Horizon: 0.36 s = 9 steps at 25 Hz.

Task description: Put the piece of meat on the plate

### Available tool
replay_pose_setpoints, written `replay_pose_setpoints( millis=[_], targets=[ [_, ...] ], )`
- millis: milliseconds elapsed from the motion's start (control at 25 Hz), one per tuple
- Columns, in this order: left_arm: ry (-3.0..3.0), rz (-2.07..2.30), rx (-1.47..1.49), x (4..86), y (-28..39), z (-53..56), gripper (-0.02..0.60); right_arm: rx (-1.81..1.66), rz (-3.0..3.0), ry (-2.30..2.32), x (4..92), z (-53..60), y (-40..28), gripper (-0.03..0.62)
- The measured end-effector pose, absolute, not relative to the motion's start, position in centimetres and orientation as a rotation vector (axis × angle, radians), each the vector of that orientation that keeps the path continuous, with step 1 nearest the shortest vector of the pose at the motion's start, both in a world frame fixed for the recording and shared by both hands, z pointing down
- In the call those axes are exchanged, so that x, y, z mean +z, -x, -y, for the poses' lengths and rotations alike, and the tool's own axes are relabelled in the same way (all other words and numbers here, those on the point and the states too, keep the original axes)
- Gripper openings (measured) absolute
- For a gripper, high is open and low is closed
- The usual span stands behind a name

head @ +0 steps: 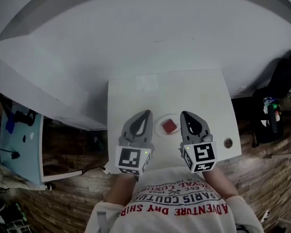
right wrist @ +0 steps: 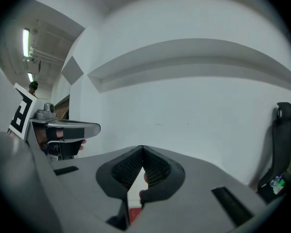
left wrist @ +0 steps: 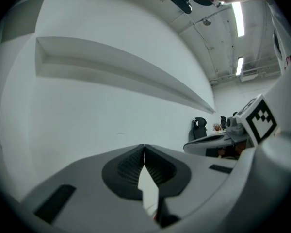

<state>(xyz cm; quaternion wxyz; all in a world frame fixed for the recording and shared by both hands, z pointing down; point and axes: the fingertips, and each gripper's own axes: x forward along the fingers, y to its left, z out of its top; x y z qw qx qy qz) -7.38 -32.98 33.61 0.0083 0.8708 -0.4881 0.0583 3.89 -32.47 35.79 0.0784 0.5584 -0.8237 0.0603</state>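
A red piece of meat (head: 169, 125) lies on a small white plate (head: 159, 128) on the white table (head: 136, 96), in the head view. My left gripper (head: 146, 113) hovers just left of the plate, shut and holding nothing. My right gripper (head: 184, 114) hovers just right of it, also shut and holding nothing. In the left gripper view the jaws (left wrist: 144, 147) meet at their tips against the white wall. The right gripper view shows its tips (right wrist: 143, 148) touching, with a sliver of the red meat (right wrist: 135, 214) below them.
A small round metal fitting (head: 228, 142) sits in the table's near right corner. A black chair (head: 281, 81) stands to the right, and a light blue table (head: 19, 144) to the left. A white wall rises behind the table. The floor is wood.
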Motion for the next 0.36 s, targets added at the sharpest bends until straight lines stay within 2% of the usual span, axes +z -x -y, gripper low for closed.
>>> replay_pose_setpoints(
  millis=[360],
  targets=[
    [-2.714, 1.496, 0.209, 34.7, 7.2, 33.7, 0.006, 0.183, 2.445, -1.624, 36.9, 33.0, -3.4, 0.012]
  ],
)
